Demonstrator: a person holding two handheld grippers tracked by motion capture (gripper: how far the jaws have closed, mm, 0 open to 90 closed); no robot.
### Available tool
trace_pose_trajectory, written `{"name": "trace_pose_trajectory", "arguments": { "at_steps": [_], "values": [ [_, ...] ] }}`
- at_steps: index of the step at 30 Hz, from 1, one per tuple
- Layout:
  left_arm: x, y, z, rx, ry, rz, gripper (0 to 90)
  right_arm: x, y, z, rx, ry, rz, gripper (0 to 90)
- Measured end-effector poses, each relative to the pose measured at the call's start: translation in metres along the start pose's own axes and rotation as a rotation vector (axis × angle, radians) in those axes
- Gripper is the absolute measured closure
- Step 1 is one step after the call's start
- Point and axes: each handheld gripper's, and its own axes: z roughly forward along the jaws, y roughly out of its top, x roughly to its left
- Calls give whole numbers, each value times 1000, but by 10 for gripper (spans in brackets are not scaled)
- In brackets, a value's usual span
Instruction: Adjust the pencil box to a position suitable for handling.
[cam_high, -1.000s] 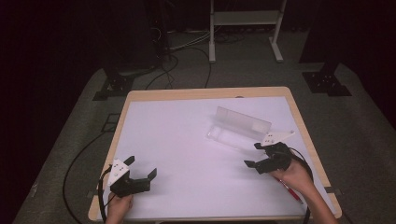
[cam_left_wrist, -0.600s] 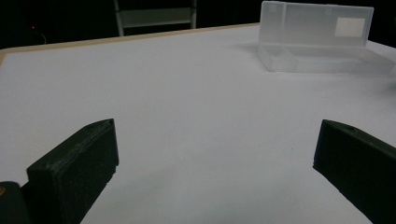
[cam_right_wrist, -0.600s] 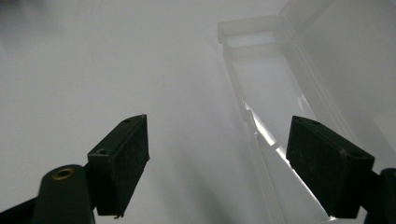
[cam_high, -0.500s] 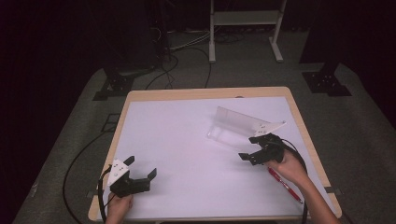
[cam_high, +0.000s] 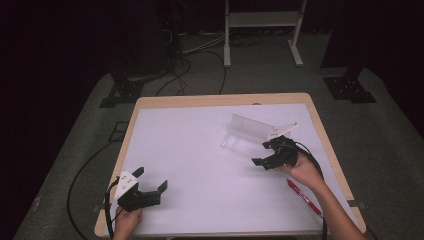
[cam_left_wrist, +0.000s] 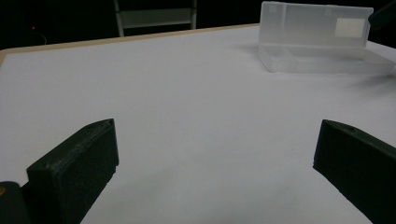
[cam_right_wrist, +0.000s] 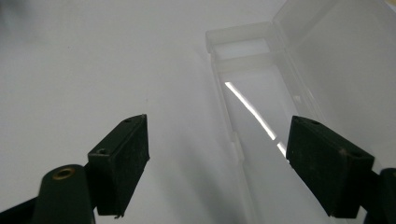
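The right tongs hang wide apart over the clear case, the left tongs released too; a careless descent could knock its upright lid shut — or push it away.

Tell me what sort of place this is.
Probably a recording lab or studio, not a home. A white-topped table stands on grey carpet in a dark room, with cables trailing across the floor, a metal stand behind, and black equipment bases at the sides.

Clear plastic case, lid open
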Motion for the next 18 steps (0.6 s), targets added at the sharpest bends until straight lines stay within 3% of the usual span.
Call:
{"name": "trace_pose_trajectory", "arguments": {
  "at_steps": [7, 18],
  "values": [
    [0, 0, 0, -1, -1, -2, 0, -5, 4, 10, 22, 7, 17, 209],
    [0, 0, 0, -2, -1, -2, 0, -7, 10, 24, 42, 12, -8, 215]
  ]
}}
